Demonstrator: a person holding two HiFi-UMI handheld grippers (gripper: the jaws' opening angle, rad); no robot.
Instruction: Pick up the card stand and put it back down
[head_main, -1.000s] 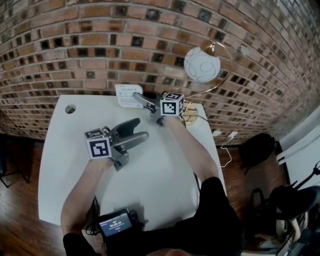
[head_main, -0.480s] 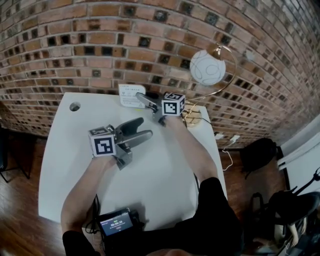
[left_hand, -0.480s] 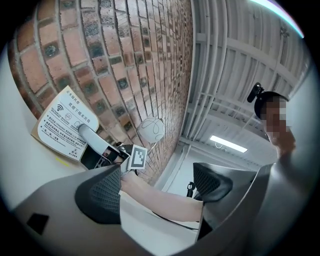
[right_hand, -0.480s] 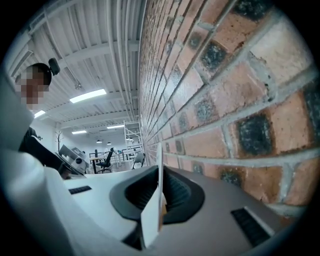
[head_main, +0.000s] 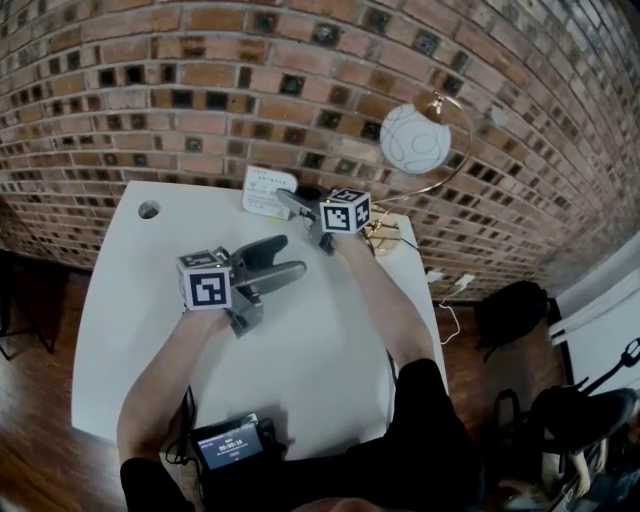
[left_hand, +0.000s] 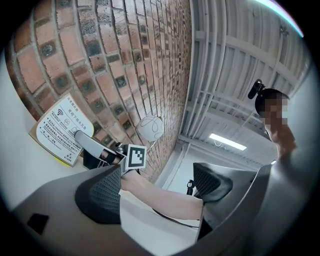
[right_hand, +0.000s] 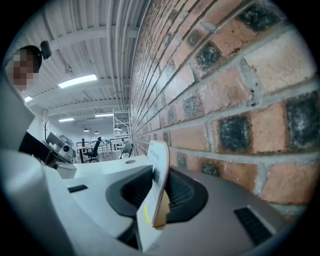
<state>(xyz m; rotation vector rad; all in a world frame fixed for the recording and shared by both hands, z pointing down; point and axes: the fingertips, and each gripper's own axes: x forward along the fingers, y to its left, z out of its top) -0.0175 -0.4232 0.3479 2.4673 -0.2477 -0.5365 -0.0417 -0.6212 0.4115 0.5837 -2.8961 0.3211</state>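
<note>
At the table's (head_main: 320, 340) 6 o'clock edge a small screen device (head_main: 230, 445) lies by the person. Near the middle, the left gripper (head_main: 288, 256) hovers, jaws wide apart and empty. At 12 o'clock, against the brick wall (head_main: 200, 90), the right gripper (head_main: 285, 200) has the card stand (head_main: 262, 190) between its jaws, which have just been opening. Its pads look to have let go of the stand's edge. The stand appears to rest on the table at the foot of the wall, and a globe lamp (head_main: 410, 138) stands at 2 o'clock. By these signs the set-down looks all but done, with only the pull-away of the right gripper left.
</note>
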